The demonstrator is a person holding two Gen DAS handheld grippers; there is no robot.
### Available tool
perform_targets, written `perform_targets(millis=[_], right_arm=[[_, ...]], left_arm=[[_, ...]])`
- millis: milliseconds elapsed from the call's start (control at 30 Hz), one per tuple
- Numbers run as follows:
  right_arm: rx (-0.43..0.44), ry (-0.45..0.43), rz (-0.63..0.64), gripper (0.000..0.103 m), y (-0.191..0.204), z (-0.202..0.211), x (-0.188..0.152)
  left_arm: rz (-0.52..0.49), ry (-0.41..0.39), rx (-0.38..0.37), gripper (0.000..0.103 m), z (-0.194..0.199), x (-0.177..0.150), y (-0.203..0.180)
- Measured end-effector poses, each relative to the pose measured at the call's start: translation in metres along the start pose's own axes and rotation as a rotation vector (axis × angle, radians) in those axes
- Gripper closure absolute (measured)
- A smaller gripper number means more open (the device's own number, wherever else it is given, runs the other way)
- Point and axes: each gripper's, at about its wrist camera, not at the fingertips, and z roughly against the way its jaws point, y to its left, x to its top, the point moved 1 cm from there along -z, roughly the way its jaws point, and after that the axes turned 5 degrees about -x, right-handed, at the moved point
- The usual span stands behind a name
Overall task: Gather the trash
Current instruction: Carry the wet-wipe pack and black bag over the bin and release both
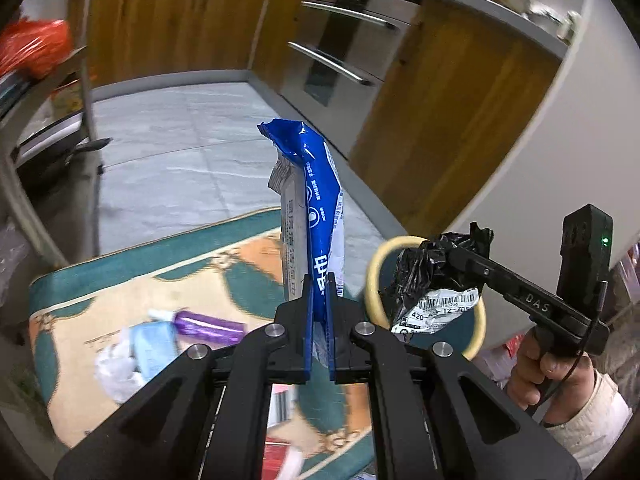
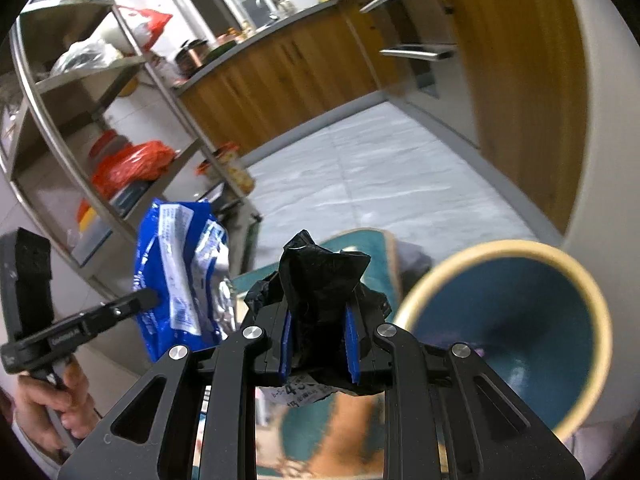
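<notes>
Trash is held above the rug in both claws.
A blue wrapper is clamped in the left claw; a black bag is gripped by the right claw beside the bin.

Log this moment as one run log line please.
left gripper: shut on blue foil wrapper | right gripper: shut on crumpled black plastic bag beside round blue cream-rimmed bin | rug: litter remains
</notes>
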Motion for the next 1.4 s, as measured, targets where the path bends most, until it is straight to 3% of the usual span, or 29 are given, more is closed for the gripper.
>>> perform_targets(millis=[567, 900, 1200, 1400], right_arm=[[-0.21, -0.032, -0.053, 0.081, -0.101, 0.046, -0.019], [-0.256, 0.009, -0.07, 0.08, -0.115, 0.036, -0.026], [-0.278, 0.052, -0.056, 0.08, -0.115, 0.022, -0.028], [-0.293, 0.119, -0.043, 0.079, -0.112, 0.004, -0.032]], left_arm=[[-0.106, 0.115, -0.154, 0.098, -0.072, -0.012, -0.098], [-0.058, 0.19, -0.212, 0.098, -0.123, -0.021, -0.113], [-0.047, 0.271, -0.201, 0.098, -0.161, -0.038, -0.113], [-0.05, 0.324, -0.149, 0.098, -0.179, -0.049, -0.104]])
